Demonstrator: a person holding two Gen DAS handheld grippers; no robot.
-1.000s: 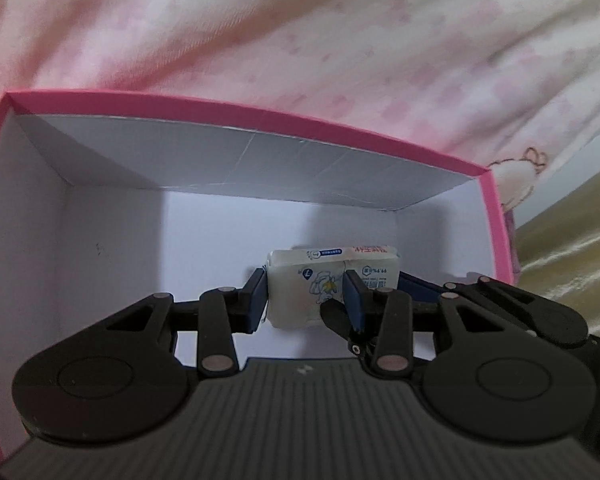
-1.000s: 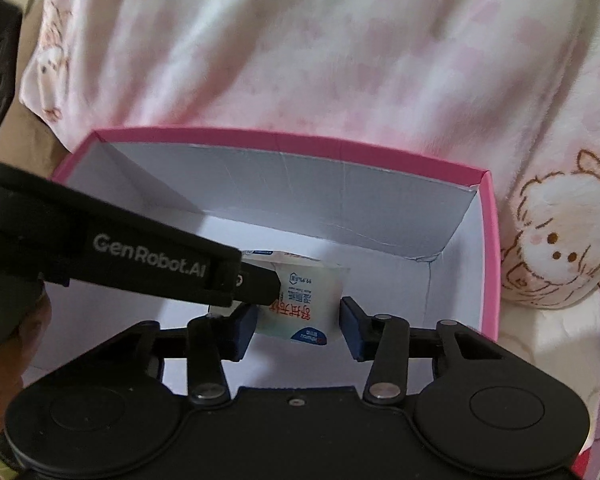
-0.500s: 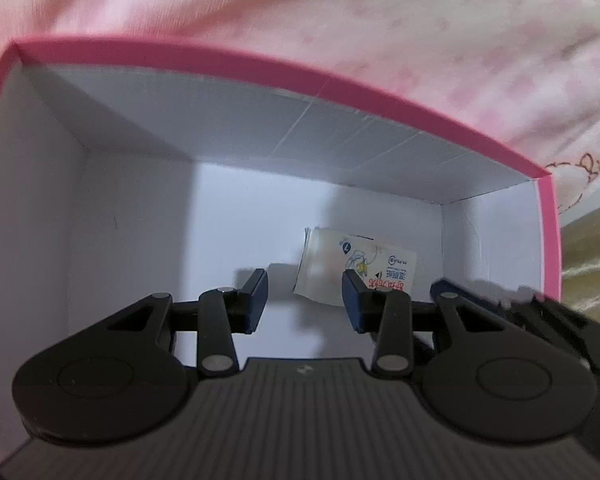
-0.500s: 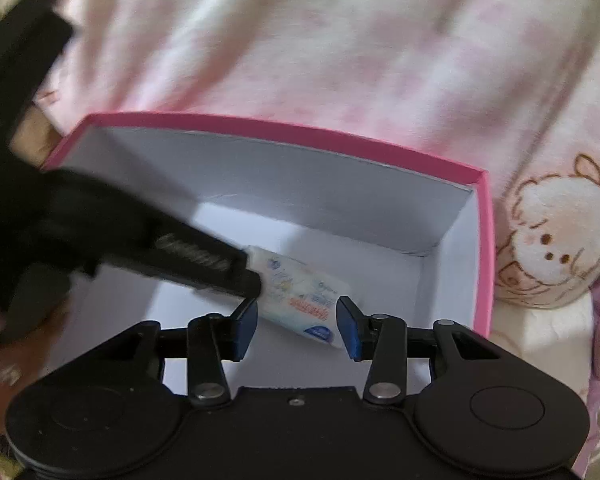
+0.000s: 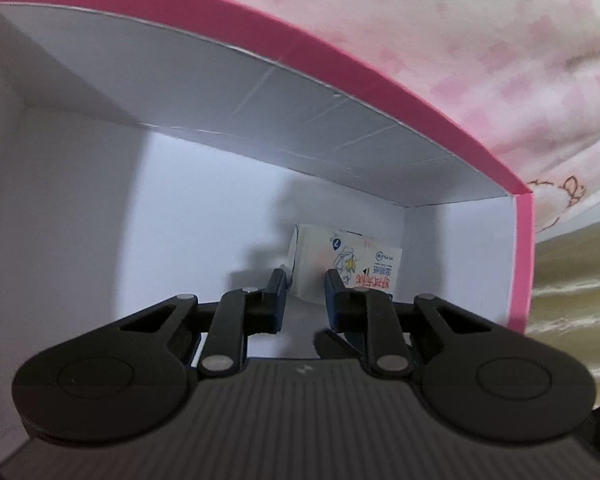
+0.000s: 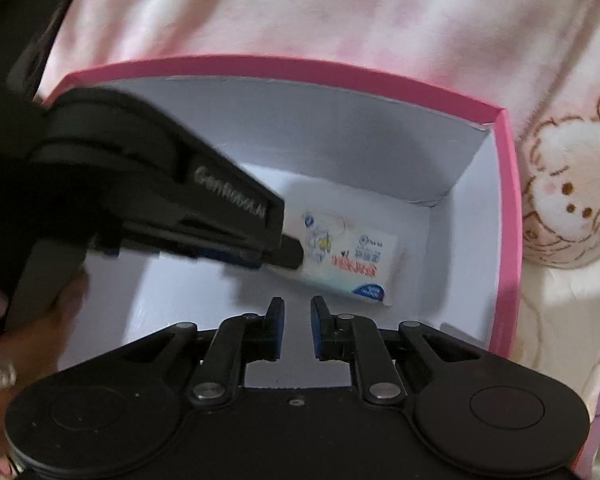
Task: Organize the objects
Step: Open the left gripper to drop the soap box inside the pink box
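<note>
A white tissue pack [image 5: 352, 258] with blue and red print lies flat on the floor of a pink box [image 5: 340, 76] with white inside walls, near its right corner. My left gripper [image 5: 305, 280] is open and empty inside the box, its fingertips just short of the pack. In the right wrist view the pack [image 6: 352, 264] lies near the right wall of the box [image 6: 508, 216]. My right gripper [image 6: 297, 312] is open with a narrow gap, empty, above the box's near side. The left gripper's tip [image 6: 288, 254] touches the pack's left end.
The box sits on a pink and white blanket [image 6: 340, 12] with a cartoon animal print [image 6: 568, 196] to the right. A yellowish fabric [image 5: 580, 280] lies right of the box. A hand with a ring [image 6: 4, 364] holds the left gripper.
The left gripper let go of the pack, which now lies flat on the box floor. The box looms larger in the left view. The right gripper's jaws have narrowed.
</note>
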